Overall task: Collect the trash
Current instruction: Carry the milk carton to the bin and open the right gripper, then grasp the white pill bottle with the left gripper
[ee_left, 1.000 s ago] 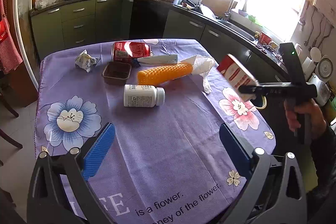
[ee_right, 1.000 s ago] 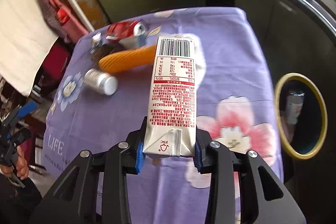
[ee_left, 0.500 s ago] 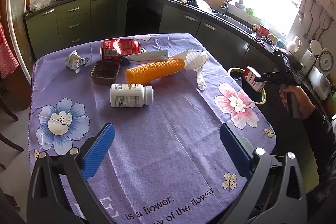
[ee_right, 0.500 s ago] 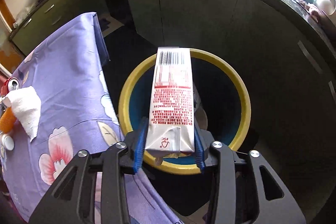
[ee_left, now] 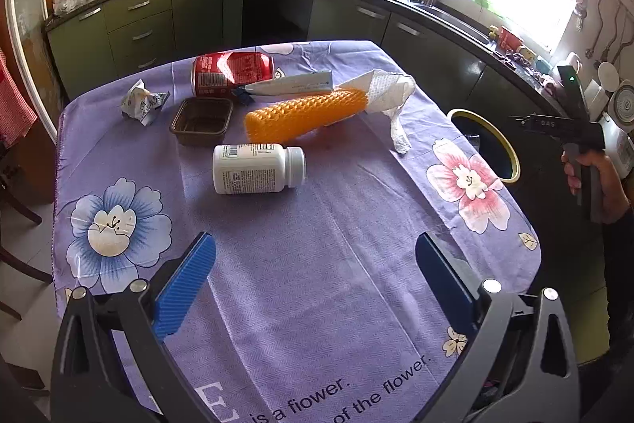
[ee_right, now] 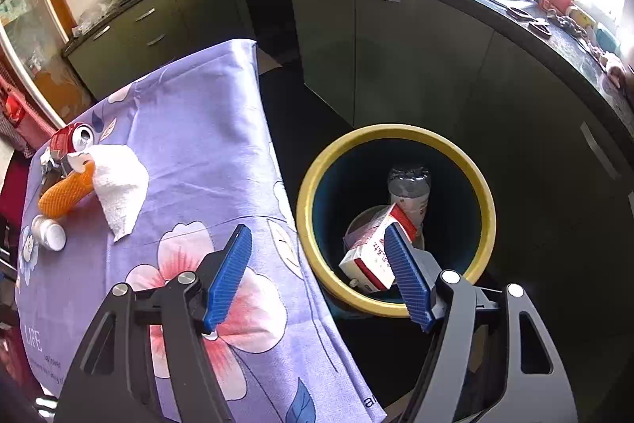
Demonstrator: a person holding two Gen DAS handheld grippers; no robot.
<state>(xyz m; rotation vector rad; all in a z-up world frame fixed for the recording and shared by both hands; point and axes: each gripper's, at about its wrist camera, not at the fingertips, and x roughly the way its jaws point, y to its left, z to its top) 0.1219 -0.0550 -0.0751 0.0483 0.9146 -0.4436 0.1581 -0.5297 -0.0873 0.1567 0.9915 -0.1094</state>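
The milk carton (ee_right: 376,248) lies tilted inside the yellow-rimmed bin (ee_right: 396,135) beside the table (ee_right: 222,129), long axis slanting up toward a clear bottle (ee_right: 408,185) — its lower end is hidden behind a blue pad. The right gripper (ee_right: 317,272) angles down over the rim, jaws opening, nothing between them. The left gripper (ee_left: 317,284) hovers wide and empty over the cloth.

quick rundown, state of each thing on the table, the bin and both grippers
carton: inside bin, tilted
bin: open-topped, on floor beside table, holds carton and clear bottle
right gripper: jaws opening, nothing between
left gripper: open, empty
can: dented, on its side
pill bottle: capped, lying down
orange mesh: lying flat
tray: upright, empty
napkin: crumpled
wrapper: crumpled
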